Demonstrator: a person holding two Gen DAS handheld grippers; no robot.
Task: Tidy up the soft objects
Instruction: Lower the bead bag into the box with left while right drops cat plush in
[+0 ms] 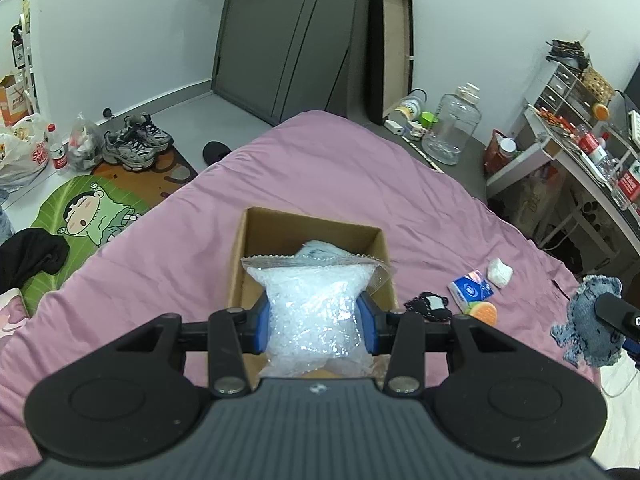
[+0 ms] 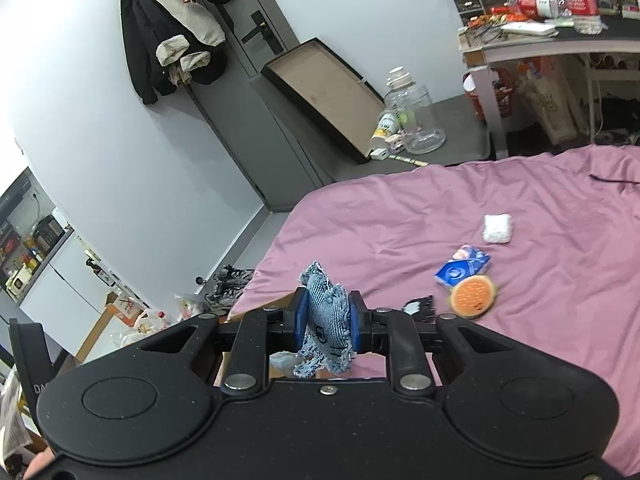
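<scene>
My left gripper (image 1: pixel 316 320) is shut on a clear bag of white beads (image 1: pixel 312 312), held over the open cardboard box (image 1: pixel 256 232) on the pink bedspread (image 1: pixel 320 168). A pale blue soft item (image 1: pixel 318 250) lies inside the box. My right gripper (image 2: pixel 327 322) is shut on a frayed denim soft toy (image 2: pixel 326 316), also seen at the right edge of the left wrist view as the denim toy (image 1: pixel 588 320). On the bed lie a blue tissue pack (image 2: pixel 462 266), an orange round plush (image 2: pixel 474 295), a white pad (image 2: pixel 497 229) and a small black item (image 2: pixel 420 305).
A glass jar (image 1: pixel 450 128) and a black shallow tray (image 1: pixel 390 52) stand beyond the bed's far end. A cluttered desk (image 1: pixel 580 152) is at the right. Sneakers (image 1: pixel 136 142), bags and a cartoon mat (image 1: pixel 92 212) are on the floor at the left.
</scene>
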